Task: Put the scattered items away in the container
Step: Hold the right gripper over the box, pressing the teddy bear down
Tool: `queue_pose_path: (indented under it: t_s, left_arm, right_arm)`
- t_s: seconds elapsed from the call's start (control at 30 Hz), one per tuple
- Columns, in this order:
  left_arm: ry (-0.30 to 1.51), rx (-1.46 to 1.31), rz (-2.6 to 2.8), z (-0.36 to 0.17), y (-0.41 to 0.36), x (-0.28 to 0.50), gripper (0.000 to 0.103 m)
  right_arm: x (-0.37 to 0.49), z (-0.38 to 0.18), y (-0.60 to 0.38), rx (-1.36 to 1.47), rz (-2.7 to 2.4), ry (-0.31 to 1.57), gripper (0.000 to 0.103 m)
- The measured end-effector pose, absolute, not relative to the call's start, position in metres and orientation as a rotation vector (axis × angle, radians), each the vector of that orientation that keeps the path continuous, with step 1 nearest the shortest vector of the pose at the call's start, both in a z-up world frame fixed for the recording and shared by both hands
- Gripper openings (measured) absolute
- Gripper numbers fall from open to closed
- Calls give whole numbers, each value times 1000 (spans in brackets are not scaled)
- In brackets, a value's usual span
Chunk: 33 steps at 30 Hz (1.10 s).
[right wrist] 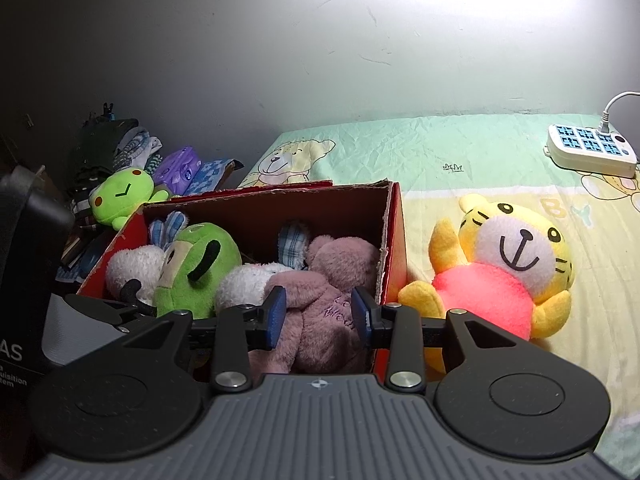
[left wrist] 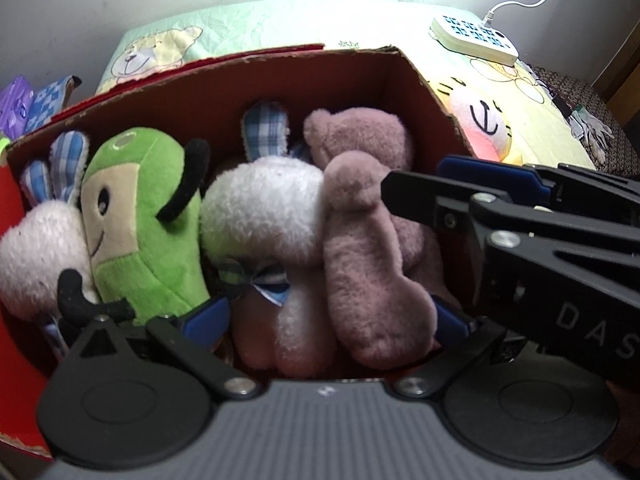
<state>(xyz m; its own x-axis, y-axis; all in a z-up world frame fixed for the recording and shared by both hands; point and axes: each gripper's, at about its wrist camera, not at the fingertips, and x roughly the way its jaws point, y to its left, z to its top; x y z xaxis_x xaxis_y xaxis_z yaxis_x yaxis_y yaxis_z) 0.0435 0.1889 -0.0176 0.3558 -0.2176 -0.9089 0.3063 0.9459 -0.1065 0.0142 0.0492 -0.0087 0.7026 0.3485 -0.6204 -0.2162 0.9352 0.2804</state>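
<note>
Looking out from my right gripper camera, farthest left a lime-green frog plush (right wrist: 120, 196) lies outside the box, on a heap of clothes. Next to it stands the red cardboard box (right wrist: 394, 240) on the bed with its pale green cartoon-bear sheet (right wrist: 420, 148). Inside the box, from left to right, I see a white fluffy plush with blue plaid ears (right wrist: 134, 264), a green plush with black antennae (right wrist: 196, 264), another white plush with a plaid ear (right wrist: 252, 284), and a dusty-pink plush bear (right wrist: 324, 308) against the right wall. My left gripper (left wrist: 328, 318) sits low in the box, its blue pads spread on either side of the pink bear's limb; I cannot tell whether they press it. My right gripper (right wrist: 319, 316) has its jaws partly spread around the pink bear's body, with the fur bulging between the pads. Right of the box, just beside it, a yellow tiger plush in a pink shirt (right wrist: 512, 264) lies on the bed, and a white power strip (right wrist: 592, 152) rests far right
</note>
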Motion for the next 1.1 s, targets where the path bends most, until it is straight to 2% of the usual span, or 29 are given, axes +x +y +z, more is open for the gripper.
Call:
queue_pose_path:
  t_s: [1.1]
  left_arm:
    - [1180,-51,-215,-28,195,35,103]
  right_arm:
    - [6,-12,45,183,375,686,38]
